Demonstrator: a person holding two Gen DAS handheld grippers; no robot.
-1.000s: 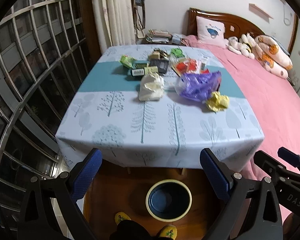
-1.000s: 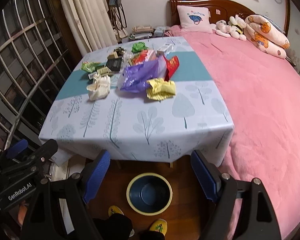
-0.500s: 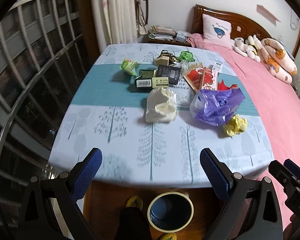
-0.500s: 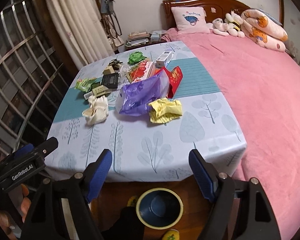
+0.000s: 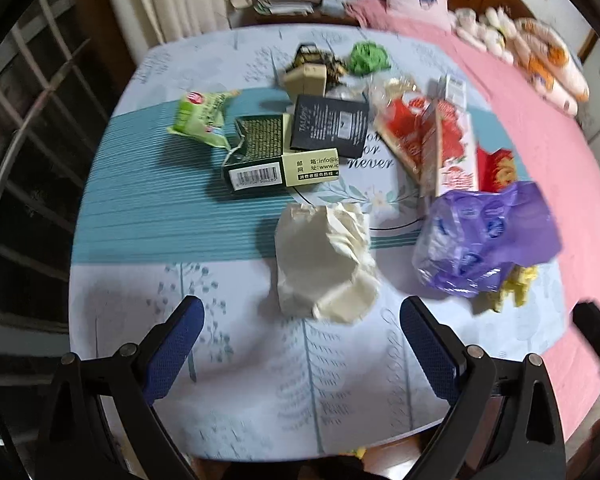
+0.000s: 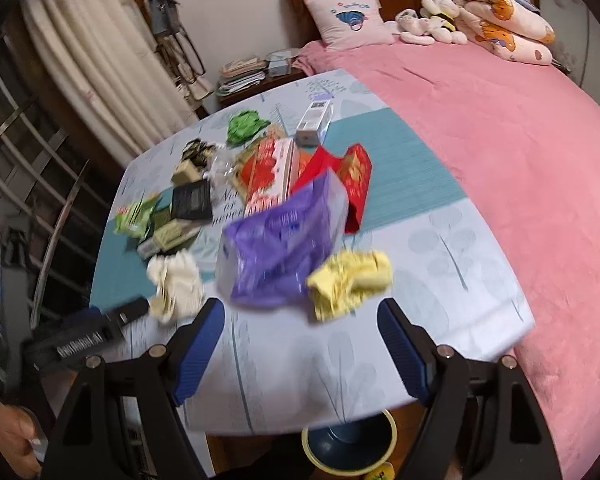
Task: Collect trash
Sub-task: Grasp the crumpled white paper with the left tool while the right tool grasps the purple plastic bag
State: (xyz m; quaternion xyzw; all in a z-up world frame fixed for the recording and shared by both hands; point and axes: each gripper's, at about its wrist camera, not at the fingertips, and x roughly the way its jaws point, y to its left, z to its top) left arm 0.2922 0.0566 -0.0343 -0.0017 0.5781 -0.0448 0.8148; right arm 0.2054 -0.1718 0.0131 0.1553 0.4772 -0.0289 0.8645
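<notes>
While I hold both grippers above the tabletop, the left gripper has its fingers released just short of the crumpled cream paper. My right gripper is also spread, empty, near the crumpled yellow paper and purple plastic bag; the bin sits on the floor below.
</notes>
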